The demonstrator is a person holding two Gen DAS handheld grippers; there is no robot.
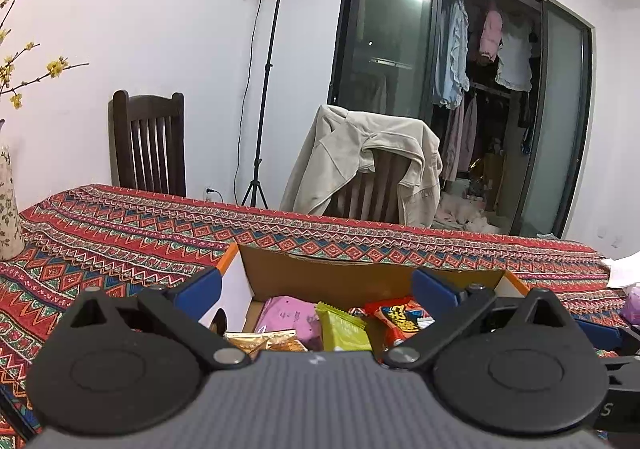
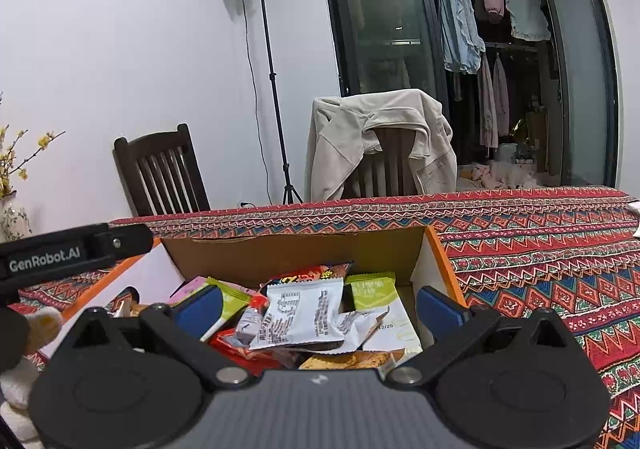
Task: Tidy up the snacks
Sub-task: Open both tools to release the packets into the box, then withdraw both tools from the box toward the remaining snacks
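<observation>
I'm looking across a table [image 1: 120,233] under a red patterned cloth, in a white-walled room with dark glass doors behind. My left gripper [image 1: 316,289] hangs just above the near edge of a cardboard box [image 1: 360,273], its blue fingers [image 1: 200,289] spread wide with nothing between them. Below that gap lie the snacks: a pink packet [image 1: 286,315], a green packet [image 1: 344,329] and a red and yellow packet [image 1: 400,319], all inside the box. My right gripper [image 2: 318,309] sits over the same box [image 2: 288,253], also wide apart and gripping nothing. A white wrapper [image 2: 300,313] lies on top of the heap there, printed side up, with another green packet [image 2: 370,291] behind it; what is underneath I can't quite make out. Beyond the box, a dark wooden chair [image 1: 148,141] stands at the far side of the table, a second chair wears a beige jacket [image 1: 360,157], and a lamp on a tripod [image 1: 276,49] stands between them against the wall. A vase of yellow blossom [image 1: 8,201] sits at the table's left end.
</observation>
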